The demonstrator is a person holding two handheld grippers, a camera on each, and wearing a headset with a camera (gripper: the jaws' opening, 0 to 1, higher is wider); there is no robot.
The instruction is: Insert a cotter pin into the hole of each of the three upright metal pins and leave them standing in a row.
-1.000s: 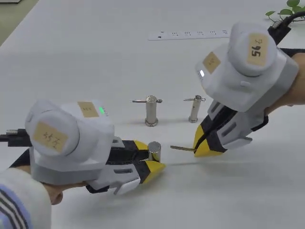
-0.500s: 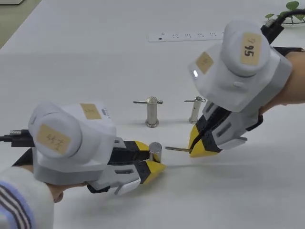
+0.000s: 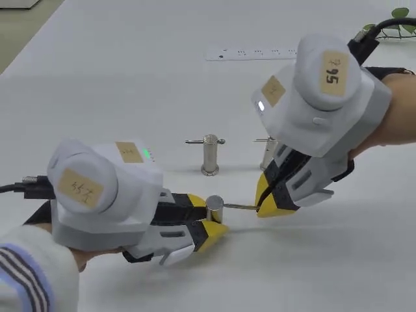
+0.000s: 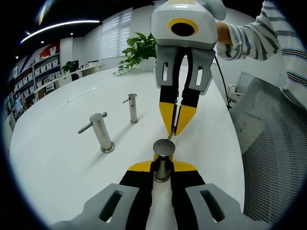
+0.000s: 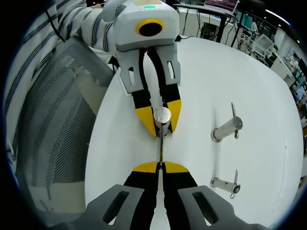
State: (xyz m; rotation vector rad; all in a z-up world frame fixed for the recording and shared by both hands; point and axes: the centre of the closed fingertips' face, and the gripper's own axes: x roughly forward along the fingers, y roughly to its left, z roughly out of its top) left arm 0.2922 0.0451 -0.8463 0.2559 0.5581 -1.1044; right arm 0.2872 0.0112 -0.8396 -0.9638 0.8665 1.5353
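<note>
The last of the three insertions is judged to be in hand. The third metal pin (image 3: 214,208) is stood upright on the white table (image 3: 130,78) and is pinched low on its shaft between the jaws of the left gripper (image 3: 207,214). A cotter pin (image 3: 239,206) is clamped by its tail between the pressed-together jaws of the right gripper (image 3: 266,205), set to the right of the third metal pin. It is held level and aimed at that pin's side just under the head. The tip is seen at the shaft, touching or nearly so. Whether it has entered the hole cannot be told, as the hole is too small to be made out.

Beyond the third metal pin a middle metal pin (image 3: 209,155) is stood, and beyond and to its right a far metal pin (image 3: 268,153), partly covered by the right gripper. Each is fitted with a crosswise cotter pin near its top.

A short straight push along the cotter pin's own line is called for next, with the shaft kept steady and the hole kept facing the tip. The third metal pin may then need to be brought into line with the other two.
</note>
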